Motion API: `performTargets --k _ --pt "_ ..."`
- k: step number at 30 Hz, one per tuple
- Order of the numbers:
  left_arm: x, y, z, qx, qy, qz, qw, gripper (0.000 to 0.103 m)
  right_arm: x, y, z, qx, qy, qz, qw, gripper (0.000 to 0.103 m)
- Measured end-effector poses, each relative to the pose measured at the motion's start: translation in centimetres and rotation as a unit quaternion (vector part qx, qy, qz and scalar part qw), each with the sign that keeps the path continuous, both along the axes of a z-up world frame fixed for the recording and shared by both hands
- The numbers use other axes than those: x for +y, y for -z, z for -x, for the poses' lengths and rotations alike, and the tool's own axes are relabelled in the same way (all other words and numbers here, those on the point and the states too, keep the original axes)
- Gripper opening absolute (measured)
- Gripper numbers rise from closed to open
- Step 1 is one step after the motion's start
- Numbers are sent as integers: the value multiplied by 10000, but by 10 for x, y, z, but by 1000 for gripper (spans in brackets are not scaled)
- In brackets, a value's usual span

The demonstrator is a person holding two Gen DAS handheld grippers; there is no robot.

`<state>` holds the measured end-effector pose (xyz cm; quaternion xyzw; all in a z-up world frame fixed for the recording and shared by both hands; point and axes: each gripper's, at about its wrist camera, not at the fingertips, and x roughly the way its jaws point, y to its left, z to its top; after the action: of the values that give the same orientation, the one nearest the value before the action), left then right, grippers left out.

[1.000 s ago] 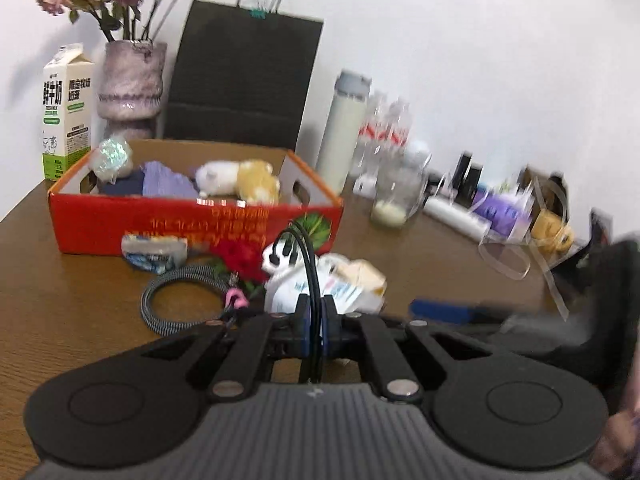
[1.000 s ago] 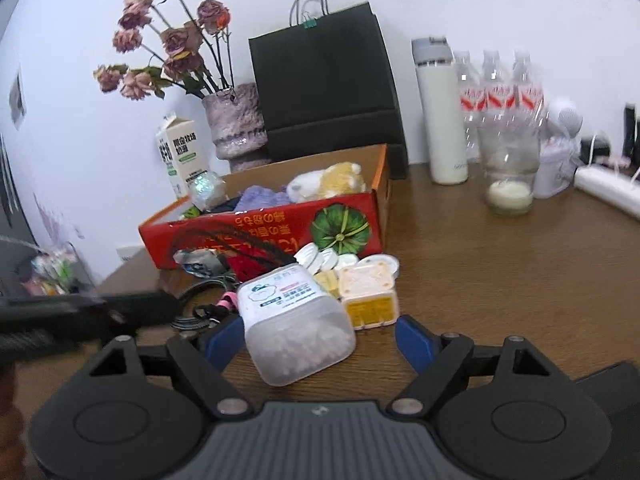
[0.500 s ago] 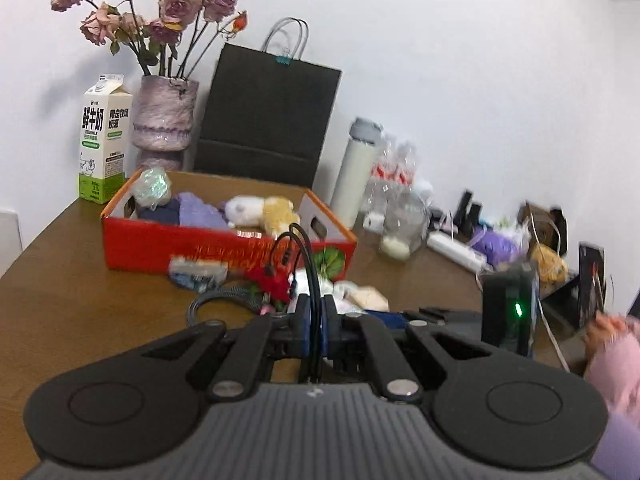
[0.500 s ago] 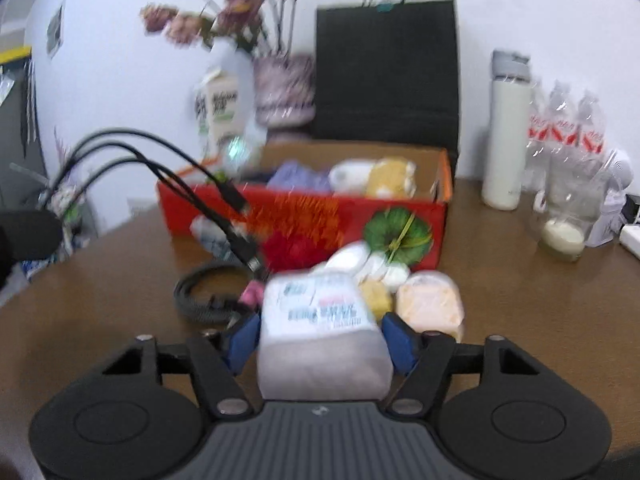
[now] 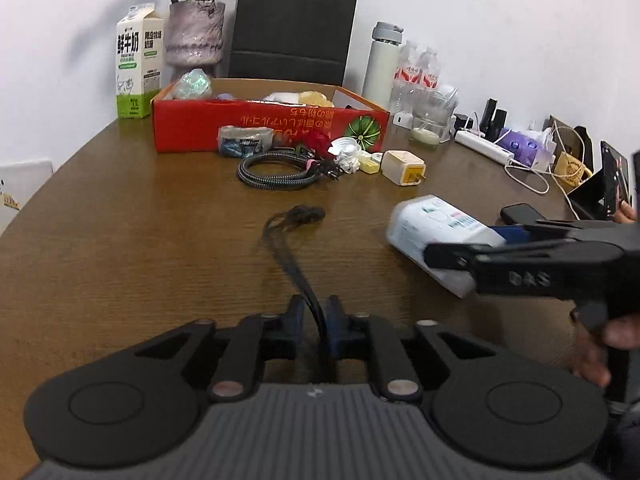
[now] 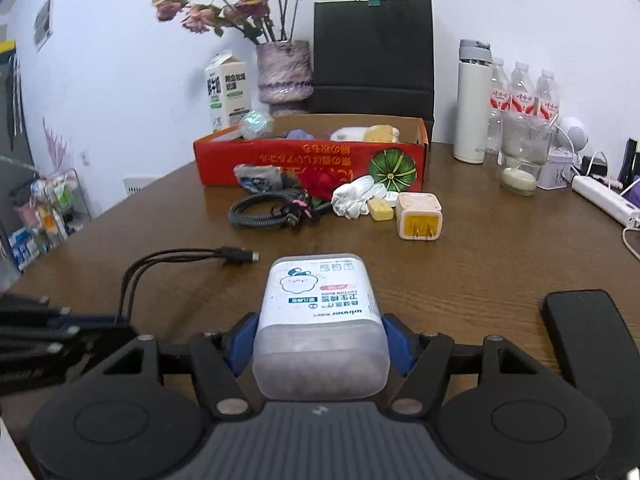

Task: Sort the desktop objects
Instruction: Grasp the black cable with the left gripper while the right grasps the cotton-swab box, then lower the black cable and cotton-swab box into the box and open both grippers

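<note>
My left gripper [image 5: 316, 322] is shut on a thin black cable [image 5: 294, 248] whose plug end lies on the table ahead; it also shows in the right wrist view [image 6: 192, 258]. My right gripper [image 6: 320, 340] is shut on a clear box of cotton swabs [image 6: 320, 320], held over the near table; the box shows in the left wrist view [image 5: 434, 232]. The red cardboard box [image 6: 312, 160] stands at the back with soft toys inside. In front of it lie a coiled braided cable [image 6: 262, 212], a white charger [image 6: 419, 216], a crumpled white item [image 6: 354, 198] and a blue packet [image 6: 258, 176].
A black paper bag [image 6: 374, 52], a vase of dried roses [image 6: 284, 76], a milk carton [image 6: 227, 92], a white flask [image 6: 474, 100], water bottles and a glass jar [image 6: 520, 160] stand along the back. A power strip [image 6: 604, 200] and a black phone [image 6: 588, 340] lie right.
Both grippers have pulled back from the pile toward the near table edge. The left one lowered the black cable so its plug end lies on the table. The right one still holds the swab box.
</note>
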<state>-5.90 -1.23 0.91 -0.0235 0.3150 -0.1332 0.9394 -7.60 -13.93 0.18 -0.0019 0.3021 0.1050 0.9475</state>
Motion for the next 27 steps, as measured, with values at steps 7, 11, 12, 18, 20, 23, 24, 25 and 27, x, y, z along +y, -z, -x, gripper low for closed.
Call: performTargets --k 7,11,12,18,20,23,24,25,27 --pt "8 4 -45 155 -337 -13 9993 47 1 0 -11 52 100 44 9999 73" --pt "-3 6 -50 0 -340 -646 9973 13 7 6 -15 140 116 234 9996 65" --pt "-4 7 -50 -27 -304 -687 9972 6 7 7 -14 138 118 225 9996 65" --pt "-3 -5 -32 -214 -278 -424 9985 4 10 3 -7 0 52 74 10000 64" --pt "-4 -24 -20 -534 -255 -341 9977 3 9 -6 -2 -149 85 32 9998 64" --pt "2 -55 -10 -992 -263 -119 9947 3 7 -26 2 -411 73 -112 9991 64" --pt "5 -64 -11 -1110 -259 -29 9935 3 5 -34 3 -518 61 -183 9985 64" --pt "8 -74 -13 -1209 -257 76 9923 3 4 -42 1 -609 55 -223 9979 64" --pt "14 -92 -23 -1352 -241 248 9902 3 1 -60 -6 -804 69 -314 9962 64"
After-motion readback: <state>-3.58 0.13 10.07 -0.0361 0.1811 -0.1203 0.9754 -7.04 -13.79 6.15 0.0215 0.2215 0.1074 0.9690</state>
